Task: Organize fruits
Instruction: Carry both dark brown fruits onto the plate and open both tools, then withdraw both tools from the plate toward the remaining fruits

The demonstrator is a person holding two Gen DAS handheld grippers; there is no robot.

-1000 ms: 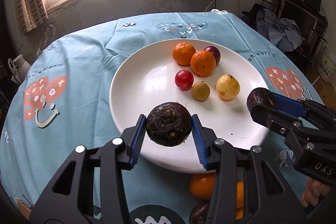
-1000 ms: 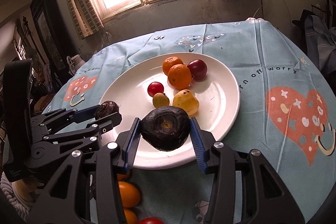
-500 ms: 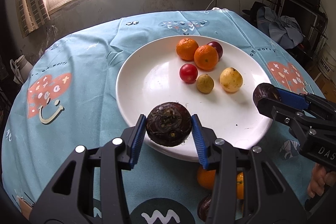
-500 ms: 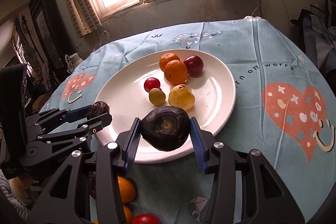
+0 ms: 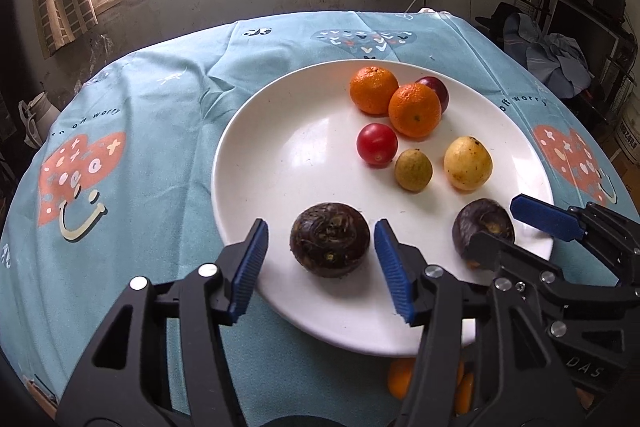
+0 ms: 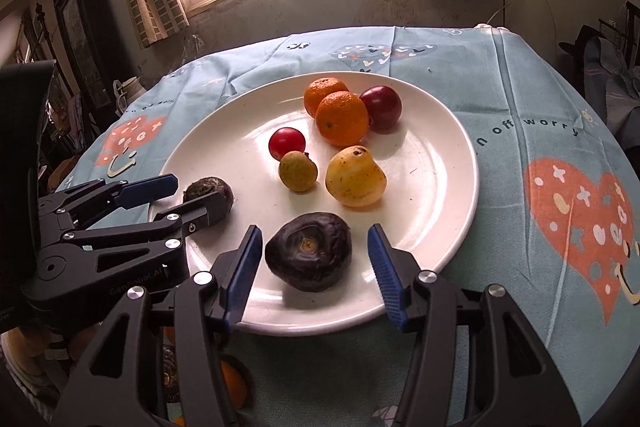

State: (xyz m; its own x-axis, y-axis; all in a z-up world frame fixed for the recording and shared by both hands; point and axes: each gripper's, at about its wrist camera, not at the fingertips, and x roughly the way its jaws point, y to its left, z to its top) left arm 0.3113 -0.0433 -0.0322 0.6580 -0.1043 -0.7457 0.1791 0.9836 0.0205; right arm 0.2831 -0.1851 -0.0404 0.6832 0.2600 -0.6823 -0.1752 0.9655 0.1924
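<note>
A white plate (image 5: 280,131) (image 6: 440,155) holds two oranges (image 5: 414,109), a plum (image 5: 434,89), a red tomato (image 5: 377,143), a small green fruit (image 5: 413,170) and a yellow fruit (image 5: 467,163). My left gripper (image 5: 322,265) is open, its fingers apart on either side of a dark round fruit (image 5: 330,245) that rests on the plate's near part. My right gripper (image 6: 314,271) is open around a second dark fruit (image 6: 309,251) that lies on the plate. Each gripper shows in the other's view, the right one (image 5: 520,227) and the left one (image 6: 188,193).
The round table has a teal cloth (image 5: 132,99) with heart prints. More oranges (image 5: 400,377) (image 6: 234,385) and a dark fruit (image 6: 172,379) lie on the cloth below the plate's near rim, behind the grippers. A window and wall stand beyond the table's far edge.
Both grippers have opened and let go of their dark fruits, which now rest on the plate. Both moved forward over the plate's near rim.
</note>
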